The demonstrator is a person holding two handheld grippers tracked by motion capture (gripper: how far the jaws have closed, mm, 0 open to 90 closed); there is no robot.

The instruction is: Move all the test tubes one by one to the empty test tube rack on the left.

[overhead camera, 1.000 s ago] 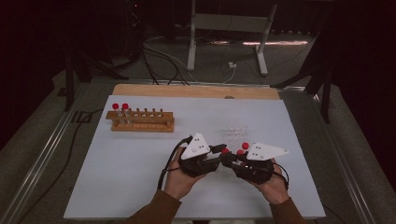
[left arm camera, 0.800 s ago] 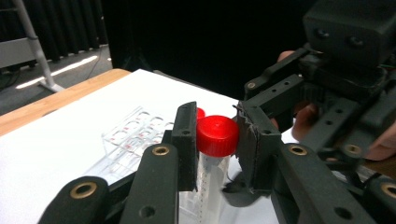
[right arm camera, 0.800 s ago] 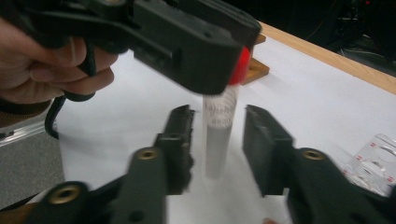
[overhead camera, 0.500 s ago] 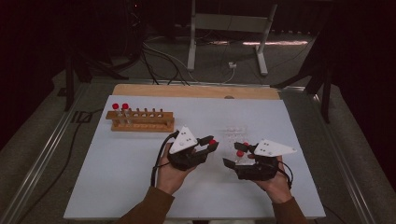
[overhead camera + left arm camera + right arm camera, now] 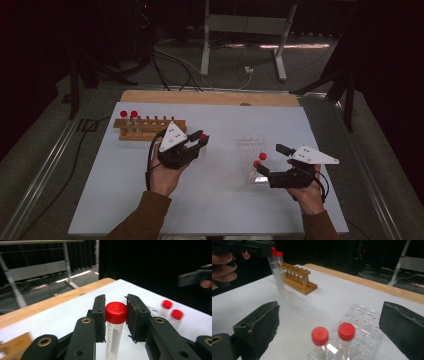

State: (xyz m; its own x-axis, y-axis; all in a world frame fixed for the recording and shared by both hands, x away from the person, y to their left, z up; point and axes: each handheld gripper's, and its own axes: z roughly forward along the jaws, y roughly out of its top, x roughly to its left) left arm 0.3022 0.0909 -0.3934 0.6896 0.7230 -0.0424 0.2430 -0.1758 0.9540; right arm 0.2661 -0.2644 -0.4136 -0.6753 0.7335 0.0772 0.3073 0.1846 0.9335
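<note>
Carried leftward, tube (image 5: 115, 322) clamped between left fingers (image 5: 99, 312).

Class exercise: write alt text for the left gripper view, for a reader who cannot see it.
The left tool grips a clear tube with a red cap, held upright between its two black jaws above a white table. Behind it to the right, two more red-capped tubes stand blurred on the table, and a wooden edge runs along the table's far side.

we see the wooden rack (image 5: 149, 128) at the table's (image 5: 220, 210) far left, the clear rack (image 5: 252, 150) right of it, holding two tubes (image 5: 333, 336).
</note>
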